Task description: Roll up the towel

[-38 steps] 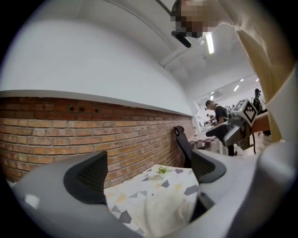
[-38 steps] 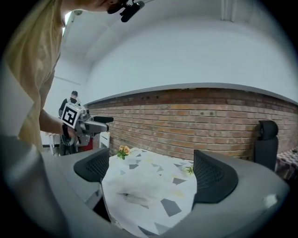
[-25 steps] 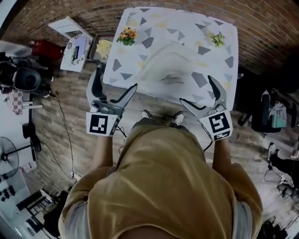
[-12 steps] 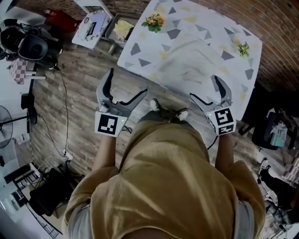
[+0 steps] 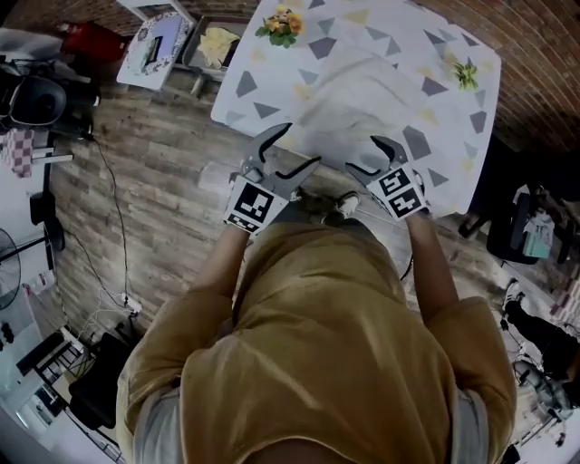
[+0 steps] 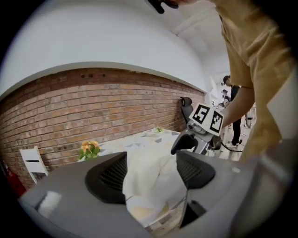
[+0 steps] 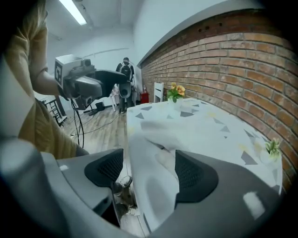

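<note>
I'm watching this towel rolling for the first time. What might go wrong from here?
Both the left hand-held gripper and right hand-held gripper have just been closing, jaws apart, with the towel edge between them. They may pinch the tablecloth too, dragging it and the orange flowers. Uneven bites could skew the roll.

No words, brand names or numbers could be read anywhere in these views. The only signs were black-and-white square patterns, one on the marker cube (image 5: 251,205) of the left gripper (image 5: 302,145) and one on the cube (image 5: 399,192) of the right gripper (image 5: 361,154). These patterns were blocky codes, not letters or digits, and they also showed in each gripper view on the opposite gripper's cube.
</note>
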`<control>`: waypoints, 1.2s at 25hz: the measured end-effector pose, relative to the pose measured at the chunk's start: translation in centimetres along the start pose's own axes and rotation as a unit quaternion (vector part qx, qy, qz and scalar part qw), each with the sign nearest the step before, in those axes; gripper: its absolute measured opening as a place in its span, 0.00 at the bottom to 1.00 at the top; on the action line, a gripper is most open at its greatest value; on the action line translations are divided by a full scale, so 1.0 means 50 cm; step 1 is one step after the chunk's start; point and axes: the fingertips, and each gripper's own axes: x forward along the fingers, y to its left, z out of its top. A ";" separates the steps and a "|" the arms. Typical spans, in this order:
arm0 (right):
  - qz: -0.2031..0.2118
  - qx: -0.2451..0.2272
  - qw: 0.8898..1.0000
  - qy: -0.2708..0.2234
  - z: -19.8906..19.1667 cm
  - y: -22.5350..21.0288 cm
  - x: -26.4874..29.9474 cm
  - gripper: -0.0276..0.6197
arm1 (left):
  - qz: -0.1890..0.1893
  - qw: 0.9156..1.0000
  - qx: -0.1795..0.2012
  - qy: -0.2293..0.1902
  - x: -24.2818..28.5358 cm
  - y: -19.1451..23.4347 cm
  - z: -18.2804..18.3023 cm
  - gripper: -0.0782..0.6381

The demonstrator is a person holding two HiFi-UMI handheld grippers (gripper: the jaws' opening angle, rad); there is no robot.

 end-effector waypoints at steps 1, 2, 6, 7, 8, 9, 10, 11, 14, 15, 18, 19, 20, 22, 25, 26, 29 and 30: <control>-0.004 0.003 1.000 0.009 -0.008 -0.008 0.015 0.57 | -0.011 1.000 -0.004 0.011 0.020 -0.009 -0.021 0.63; -0.010 0.006 1.000 0.019 -0.015 -0.019 0.029 0.55 | -0.020 0.999 -0.006 0.023 0.039 -0.016 -0.043 0.62; -0.024 0.010 0.998 0.052 -0.042 -0.055 0.066 0.44 | -0.049 0.996 -0.012 0.068 0.101 -0.035 -0.112 0.60; -0.024 0.009 0.998 0.059 -0.047 -0.058 0.074 0.44 | -0.053 0.996 -0.014 0.072 0.109 -0.037 -0.119 0.60; -0.023 0.010 0.998 0.065 -0.051 -0.060 0.081 0.44 | -0.056 0.996 -0.015 0.072 0.113 -0.039 -0.120 0.60; -0.022 0.011 0.997 0.069 -0.053 -0.062 0.088 0.44 | -0.059 0.996 -0.016 0.070 0.115 -0.041 -0.119 0.60; -0.021 0.015 0.997 0.071 -0.053 -0.063 0.094 0.44 | -0.061 0.996 -0.017 0.068 0.115 -0.043 -0.117 0.60; -0.018 0.020 0.997 0.071 -0.053 -0.062 0.099 0.44 | -0.063 0.996 -0.018 0.066 0.114 -0.045 -0.116 0.60; -0.006 0.033 0.997 0.076 -0.050 -0.052 0.119 0.44 | -0.064 0.995 -0.026 0.068 0.108 -0.047 -0.126 0.60; -0.004 0.035 0.996 0.079 -0.050 -0.050 0.125 0.44 | -0.065 0.995 -0.029 0.069 0.107 -0.047 -0.131 0.60; -0.005 0.040 0.996 0.082 -0.046 -0.048 0.135 0.43 | -0.071 0.994 -0.034 0.071 0.105 -0.050 -0.140 0.60; -0.007 0.042 0.996 0.082 -0.043 -0.045 0.136 0.38 | -0.072 0.994 -0.036 0.071 0.104 -0.050 -0.142 0.60; -0.010 0.042 0.996 0.081 -0.041 -0.042 0.139 0.30 | -0.074 0.994 -0.036 0.071 0.105 -0.050 -0.145 0.60; -0.015 0.043 0.996 0.077 -0.037 -0.033 0.144 0.23 | -0.078 0.993 -0.037 0.078 0.107 -0.050 -0.157 0.60; -0.017 0.049 0.996 0.074 -0.027 -0.016 0.154 0.16 | -0.085 0.991 -0.035 0.098 0.110 -0.051 -0.185 0.60; -0.014 0.051 0.996 0.073 -0.024 -0.008 0.157 0.14 | -0.089 0.990 -0.032 0.102 0.112 -0.053 -0.191 0.60; -0.005 0.058 0.996 0.069 -0.017 0.014 0.161 0.12 | -0.103 0.989 -0.009 0.107 0.120 -0.060 -0.198 0.59; -0.002 0.061 0.996 0.068 -0.015 0.019 0.160 0.12 | -0.108 0.988 0.003 0.108 0.124 -0.063 -0.200 0.58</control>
